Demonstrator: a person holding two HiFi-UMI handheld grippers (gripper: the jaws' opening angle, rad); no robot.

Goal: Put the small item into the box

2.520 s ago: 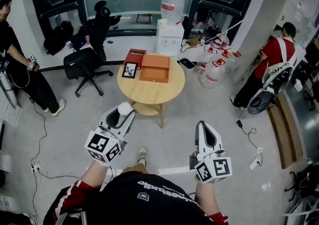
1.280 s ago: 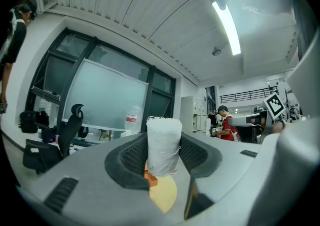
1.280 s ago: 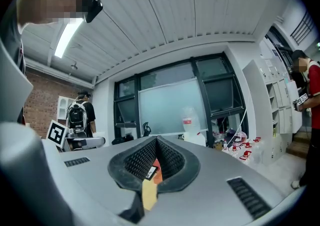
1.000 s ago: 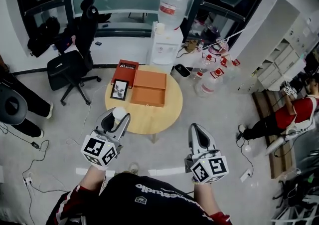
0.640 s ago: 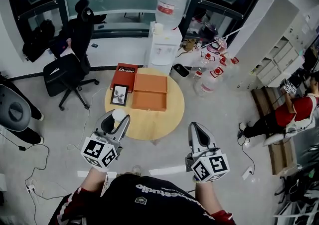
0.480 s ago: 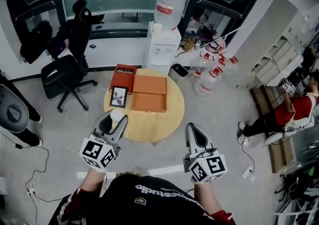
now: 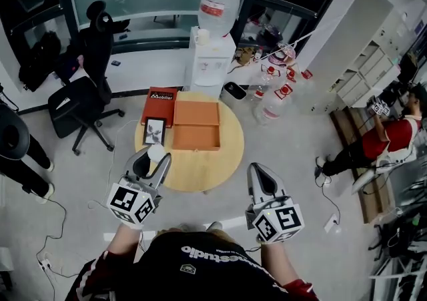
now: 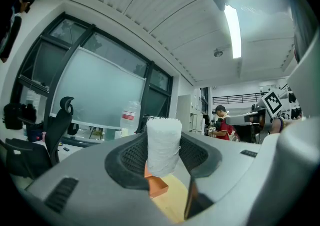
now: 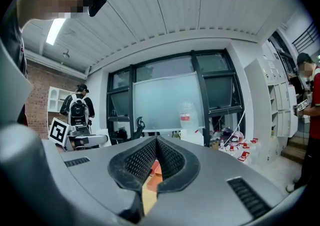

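A small white gauze-like roll [image 7: 157,153] stands upright between the jaws of my left gripper [image 7: 155,157], which is shut on it. In the left gripper view the roll [image 8: 163,145] fills the gap between the pads. An orange box [image 7: 196,124] lies open on the round wooden table [image 7: 200,174], ahead of both grippers and a step away from them. My right gripper [image 7: 257,171] hangs over the floor near the table's front edge. Its jaws are shut with nothing in them [image 9: 156,157].
A red book [image 7: 159,101] and a small picture frame [image 7: 154,131] lie left of the box. A water dispenser [image 7: 210,59] and several water bottles [image 7: 273,103] stand behind the table. An office chair [image 7: 80,93] is at the left. A person [image 7: 387,139] bends at the right.
The table has come nearer to the grippers in the head view as I walked toward it. Both grippers keep their pose, the left still holding the roll.
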